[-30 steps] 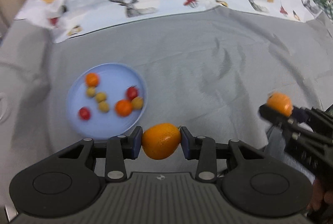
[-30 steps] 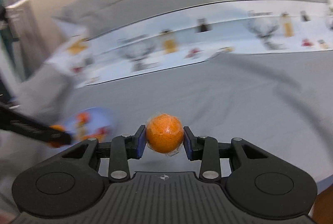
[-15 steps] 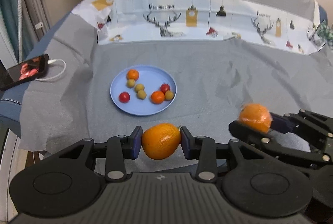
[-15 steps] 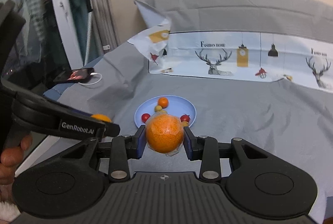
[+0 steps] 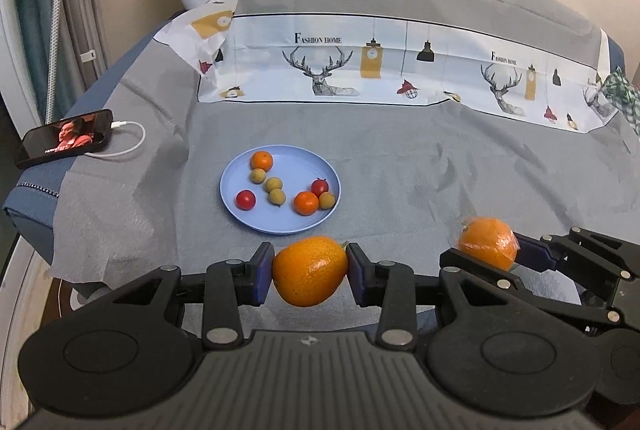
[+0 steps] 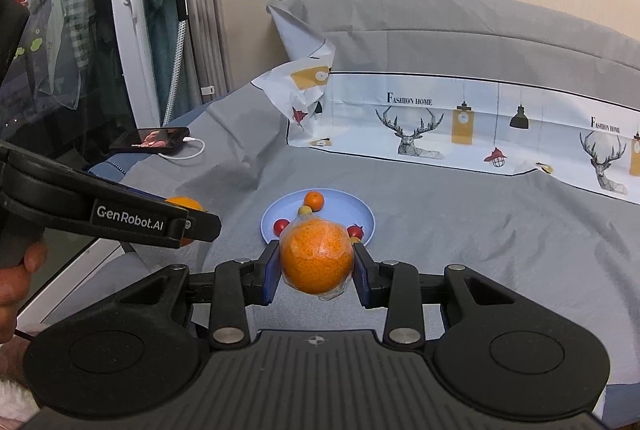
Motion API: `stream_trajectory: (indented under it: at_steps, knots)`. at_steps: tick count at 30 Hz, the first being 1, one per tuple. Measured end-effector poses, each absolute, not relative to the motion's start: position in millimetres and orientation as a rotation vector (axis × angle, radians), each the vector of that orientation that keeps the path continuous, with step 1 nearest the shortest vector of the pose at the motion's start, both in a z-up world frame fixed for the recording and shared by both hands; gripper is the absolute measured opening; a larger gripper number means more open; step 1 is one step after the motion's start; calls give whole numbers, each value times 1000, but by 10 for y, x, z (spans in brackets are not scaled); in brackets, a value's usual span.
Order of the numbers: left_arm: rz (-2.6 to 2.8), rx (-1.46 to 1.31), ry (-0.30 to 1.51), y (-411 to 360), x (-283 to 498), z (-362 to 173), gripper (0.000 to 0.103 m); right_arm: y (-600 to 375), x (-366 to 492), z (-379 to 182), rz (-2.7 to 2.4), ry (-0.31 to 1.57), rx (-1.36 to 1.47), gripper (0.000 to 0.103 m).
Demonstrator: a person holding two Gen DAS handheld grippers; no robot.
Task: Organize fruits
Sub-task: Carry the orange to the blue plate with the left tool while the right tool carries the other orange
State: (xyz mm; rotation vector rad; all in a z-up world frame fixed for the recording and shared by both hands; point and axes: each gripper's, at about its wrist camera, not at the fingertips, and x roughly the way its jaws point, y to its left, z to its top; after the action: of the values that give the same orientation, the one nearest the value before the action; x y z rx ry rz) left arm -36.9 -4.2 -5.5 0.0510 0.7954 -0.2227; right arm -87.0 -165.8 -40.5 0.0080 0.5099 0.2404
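Observation:
My left gripper (image 5: 310, 270) is shut on a smooth orange fruit (image 5: 309, 271), held above the near edge of the grey cloth. My right gripper (image 6: 316, 262) is shut on a round orange in clear wrap (image 6: 316, 257); that wrapped orange (image 5: 486, 243) also shows at the right of the left wrist view. A blue plate (image 5: 256, 218) lies ahead on the cloth with small oranges, red tomatoes and several small tan fruits. In the right wrist view the plate (image 6: 362, 208) sits partly behind the held orange, and the left gripper's fruit (image 6: 182, 204) peeks over its black finger.
A phone (image 5: 66, 142) on a white charging cable lies at the bed's left edge. A printed deer-pattern cloth (image 5: 360, 70) runs along the back under a grey pillow. A hand (image 6: 16, 278) holds the left gripper's handle. A stand and curtains are at far left.
Both grippers have pulled back and risen, so the plate now looks smaller and farther ahead. The views have steadied. Each gripper still holds its orange.

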Motion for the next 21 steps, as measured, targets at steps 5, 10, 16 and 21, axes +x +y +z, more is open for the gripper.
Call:
stream_trajectory:
  at_steps: [5,10,16,21]
  knots:
    - [-226,47,801,-26,-339,-79,43,-1651,-848,-415,236,520,8,38]
    - [-228,41,811,-18,-301,-109,43,-1649,-814,-432,236,534,5,38]
    - [-224,27,826,9,-244,-152,43,-1631,-764,-459,236,555,3,38]
    - [-214,6,846,67,-162,-202,43,-1610,-692,-483,239,577,-3,38]
